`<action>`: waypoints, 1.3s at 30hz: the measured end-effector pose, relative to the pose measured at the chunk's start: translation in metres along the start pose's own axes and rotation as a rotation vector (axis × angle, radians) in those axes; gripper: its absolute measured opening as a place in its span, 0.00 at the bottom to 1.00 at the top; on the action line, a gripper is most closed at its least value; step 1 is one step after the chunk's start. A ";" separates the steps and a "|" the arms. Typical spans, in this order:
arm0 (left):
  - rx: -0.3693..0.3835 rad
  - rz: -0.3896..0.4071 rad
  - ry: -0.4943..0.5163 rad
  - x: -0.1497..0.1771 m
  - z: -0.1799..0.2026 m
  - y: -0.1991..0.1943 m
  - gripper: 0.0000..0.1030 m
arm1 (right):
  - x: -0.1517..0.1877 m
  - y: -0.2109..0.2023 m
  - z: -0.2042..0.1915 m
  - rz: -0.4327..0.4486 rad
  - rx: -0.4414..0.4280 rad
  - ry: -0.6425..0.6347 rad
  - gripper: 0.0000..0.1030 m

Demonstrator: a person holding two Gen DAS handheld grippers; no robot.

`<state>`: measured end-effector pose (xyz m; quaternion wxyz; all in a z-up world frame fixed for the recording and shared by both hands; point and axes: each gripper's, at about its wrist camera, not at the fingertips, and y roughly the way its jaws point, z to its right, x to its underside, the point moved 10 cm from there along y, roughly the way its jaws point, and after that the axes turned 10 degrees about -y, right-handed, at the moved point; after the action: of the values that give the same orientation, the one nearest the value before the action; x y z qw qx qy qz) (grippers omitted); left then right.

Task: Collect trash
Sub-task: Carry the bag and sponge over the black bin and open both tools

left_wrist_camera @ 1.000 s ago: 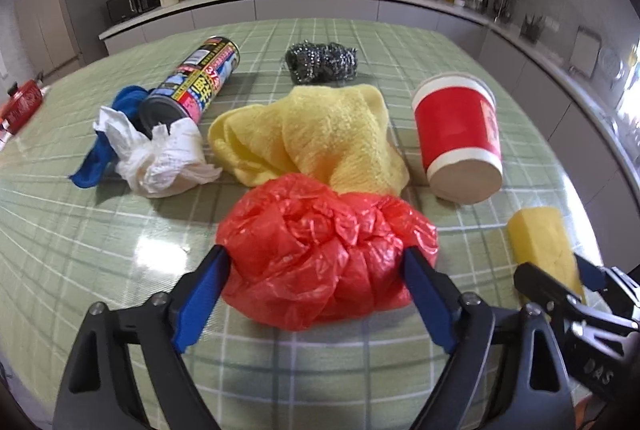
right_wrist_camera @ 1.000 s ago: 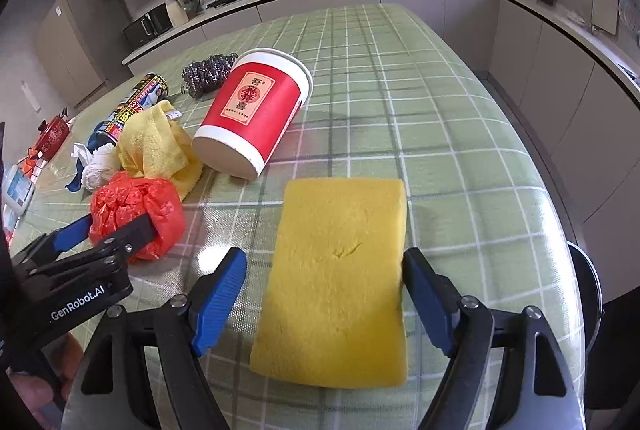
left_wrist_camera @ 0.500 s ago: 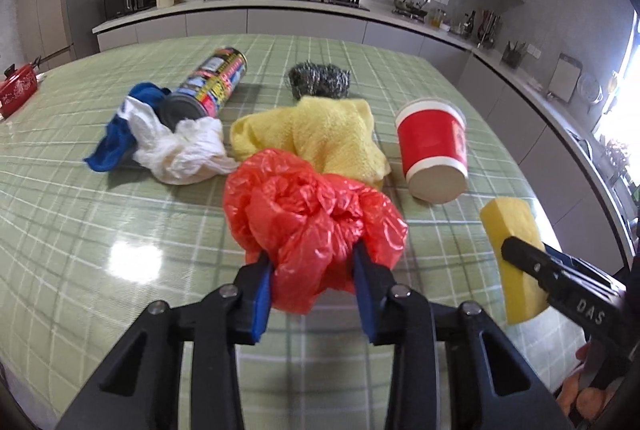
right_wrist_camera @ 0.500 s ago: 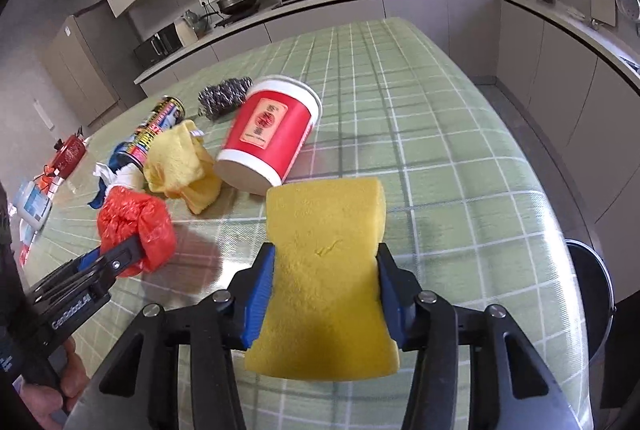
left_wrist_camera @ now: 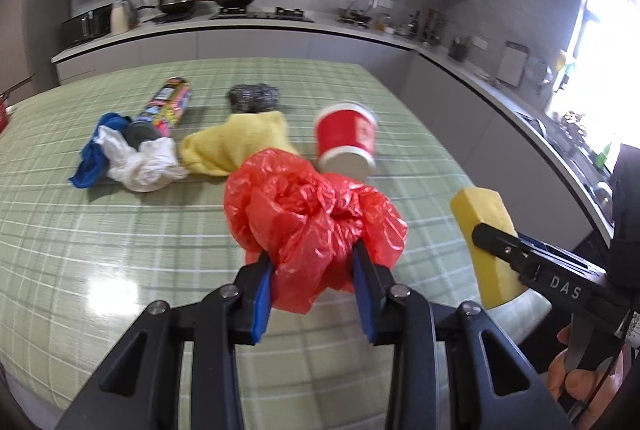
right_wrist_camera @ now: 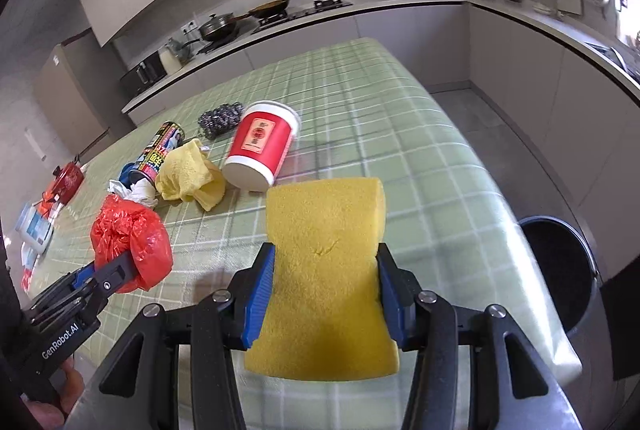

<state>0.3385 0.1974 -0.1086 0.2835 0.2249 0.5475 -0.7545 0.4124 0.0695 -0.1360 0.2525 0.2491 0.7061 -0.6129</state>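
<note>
Taking the red paper cup (right_wrist_camera: 262,150) as the landmark, lying on its side on the green checked table (right_wrist_camera: 400,158), the clutter runs leftward from it: a yellow cloth (right_wrist_camera: 188,174) just beside it, steel wool (right_wrist_camera: 220,118) behind, then a spray can (right_wrist_camera: 160,150), white crumpled paper (left_wrist_camera: 146,162) and a blue rag (left_wrist_camera: 94,150) farthest left.

The left gripper (left_wrist_camera: 314,270) is clamped on a crumpled red plastic bag (left_wrist_camera: 312,206), its blue pads sunk into the lower folds; the bag hangs clear of the table, in front of and left of the cup as the right wrist view shows it. The right gripper (right_wrist_camera: 326,290) is closed on a yellow sponge (right_wrist_camera: 326,254), squeezed into a waist between the pads and held above the table in front of the cup. Both pairs of jaws closed within the last second and now sit steady on their loads.

The step in hand appears to be the carry after a double pick-up. A dark round bin (right_wrist_camera: 560,270) stands on the floor off the table's edge, well right of the cup. The next move likely calls for swinging both loads over its mouth and releasing, the light bag needing a wide opening to drop free.
</note>
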 end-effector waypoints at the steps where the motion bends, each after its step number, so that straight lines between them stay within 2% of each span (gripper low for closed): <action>1: 0.007 0.000 0.002 0.001 0.004 -0.001 0.36 | 0.002 -0.005 0.005 0.004 0.009 0.005 0.49; 6: 0.029 0.005 0.028 0.008 0.034 -0.003 0.36 | 0.005 -0.024 0.030 0.035 0.025 0.029 0.49; 12: 0.053 0.010 0.061 0.016 0.092 0.008 0.36 | 0.008 -0.042 0.075 0.061 0.029 0.047 0.49; 20: 0.125 -0.041 0.109 0.037 0.216 0.050 0.36 | 0.021 -0.068 0.196 0.050 0.075 0.106 0.49; 25: 0.150 -0.088 0.144 0.050 0.277 0.085 0.36 | 0.033 -0.075 0.272 0.029 0.115 0.138 0.49; 30: 0.138 -0.148 0.180 0.069 0.318 0.121 0.36 | 0.048 -0.064 0.327 -0.015 0.122 0.168 0.50; 39: 0.014 -0.234 0.168 0.101 0.331 0.166 0.36 | 0.070 -0.007 0.371 -0.121 0.062 0.156 0.50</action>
<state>0.3663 -0.1765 -0.1914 0.1451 0.2240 0.5865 -0.7647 0.3741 -0.2964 -0.2222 0.1516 0.2606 0.7179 -0.6275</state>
